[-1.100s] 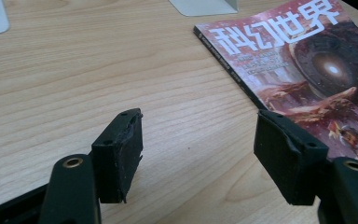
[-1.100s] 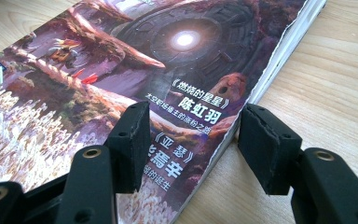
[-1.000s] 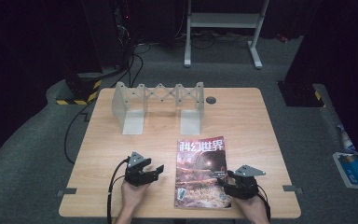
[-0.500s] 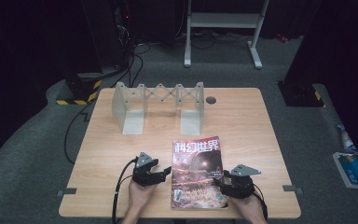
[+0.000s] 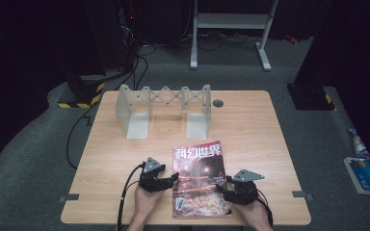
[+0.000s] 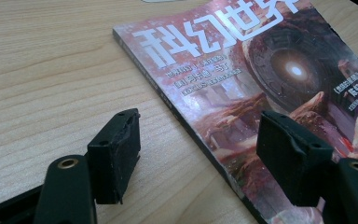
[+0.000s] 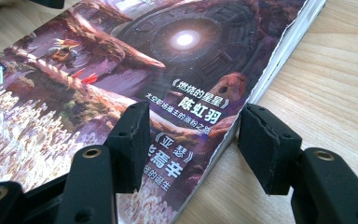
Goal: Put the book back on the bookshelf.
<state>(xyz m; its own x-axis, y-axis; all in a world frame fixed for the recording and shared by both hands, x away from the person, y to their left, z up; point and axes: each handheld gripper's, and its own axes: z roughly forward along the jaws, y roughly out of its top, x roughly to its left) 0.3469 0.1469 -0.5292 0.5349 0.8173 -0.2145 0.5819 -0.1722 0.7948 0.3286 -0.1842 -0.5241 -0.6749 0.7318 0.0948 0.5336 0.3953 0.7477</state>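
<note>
Magazine [image 5: 200, 180] lay flat on desk [image 5: 250, 125], lower centre of frame, long axis running up-frame. Left tool [image 5: 172, 179] straddled spine edge, right tool [image 5: 221, 186] page edge; both apart, neither clamped, equally near.

Bare table [image 5: 250, 125] is left ahead of the magazine [image 5: 200, 178]; far-left passage is blocked by the grey rack [image 5: 164, 108].

A wooden table [image 5: 250, 125] stands on grey carpet [image 5: 38, 159]; a white frame [image 5: 231, 19] at twelve o'clock, dark room around, yellow-black tape [image 5: 79, 103] at ten.
</note>
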